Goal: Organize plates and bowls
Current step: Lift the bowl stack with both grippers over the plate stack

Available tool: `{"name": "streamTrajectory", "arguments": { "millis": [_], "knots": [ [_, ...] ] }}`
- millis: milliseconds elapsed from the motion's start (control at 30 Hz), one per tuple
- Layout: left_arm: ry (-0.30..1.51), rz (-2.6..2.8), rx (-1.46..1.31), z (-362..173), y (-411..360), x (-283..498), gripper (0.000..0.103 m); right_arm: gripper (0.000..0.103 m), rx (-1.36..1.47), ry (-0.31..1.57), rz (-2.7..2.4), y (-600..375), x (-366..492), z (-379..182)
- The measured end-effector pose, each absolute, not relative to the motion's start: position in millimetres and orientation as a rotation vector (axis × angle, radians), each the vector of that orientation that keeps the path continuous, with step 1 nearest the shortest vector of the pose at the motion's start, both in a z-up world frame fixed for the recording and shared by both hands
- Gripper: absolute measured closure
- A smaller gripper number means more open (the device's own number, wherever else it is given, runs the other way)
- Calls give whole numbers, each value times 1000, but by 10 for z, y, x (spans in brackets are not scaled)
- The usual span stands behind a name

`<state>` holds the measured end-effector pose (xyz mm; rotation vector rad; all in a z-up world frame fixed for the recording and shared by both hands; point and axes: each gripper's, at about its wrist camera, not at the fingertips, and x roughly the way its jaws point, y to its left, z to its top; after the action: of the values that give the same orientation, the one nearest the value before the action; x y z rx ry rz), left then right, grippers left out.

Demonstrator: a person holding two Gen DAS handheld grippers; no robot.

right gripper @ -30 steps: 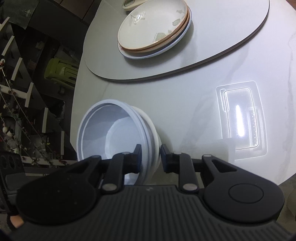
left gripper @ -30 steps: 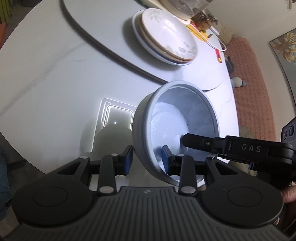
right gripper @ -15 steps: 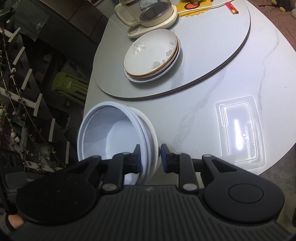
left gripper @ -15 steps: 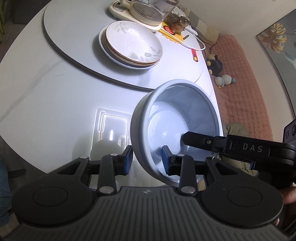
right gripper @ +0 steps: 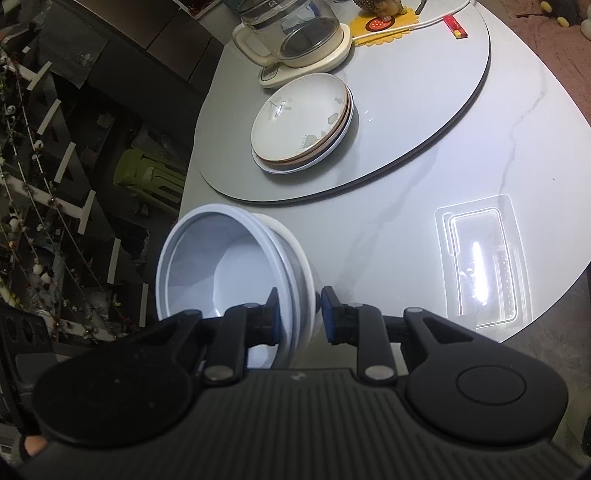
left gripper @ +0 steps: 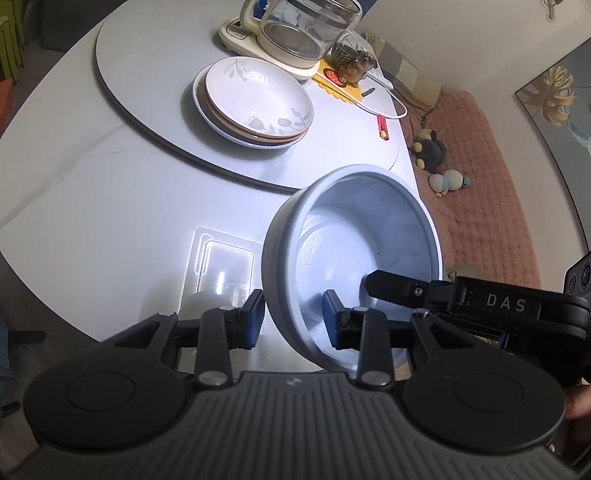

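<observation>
Both tongs clamp opposite rim walls of the nested white bowls (left gripper: 354,254): left tongs (left gripper: 293,317), right tongs (right gripper: 300,314), bowls held tilted above the desk (left gripper: 92,192). Stack of plates (right gripper: 301,122) sits on the turntable (right gripper: 424,92). Plates gathered; bowls not yet placed.

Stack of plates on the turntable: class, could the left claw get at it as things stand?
Probably not yet: the left claw is shut on the bowls, shared with the right claw. The path to the stack of plates looks clear.

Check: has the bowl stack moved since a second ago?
Yes. The bowl stack, held by both grippers, has risen off the table: in each wrist view the plates shrank and the kettle came into view.
</observation>
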<state>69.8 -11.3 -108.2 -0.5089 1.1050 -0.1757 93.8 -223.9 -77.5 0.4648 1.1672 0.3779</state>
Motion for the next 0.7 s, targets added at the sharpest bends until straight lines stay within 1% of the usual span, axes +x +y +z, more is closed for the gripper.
{"name": "streamTrajectory", "arguments": {
  "millis": [200, 700],
  "knots": [
    [1108, -194, -519, -1070, -3, 944, 65, 78, 462, 1142, 371, -2168, 1122, -755],
    [1083, -200, -542, -1047, 390, 2057, 65, 78, 487, 1123, 346, -1864, 2059, -690]
  ]
}}
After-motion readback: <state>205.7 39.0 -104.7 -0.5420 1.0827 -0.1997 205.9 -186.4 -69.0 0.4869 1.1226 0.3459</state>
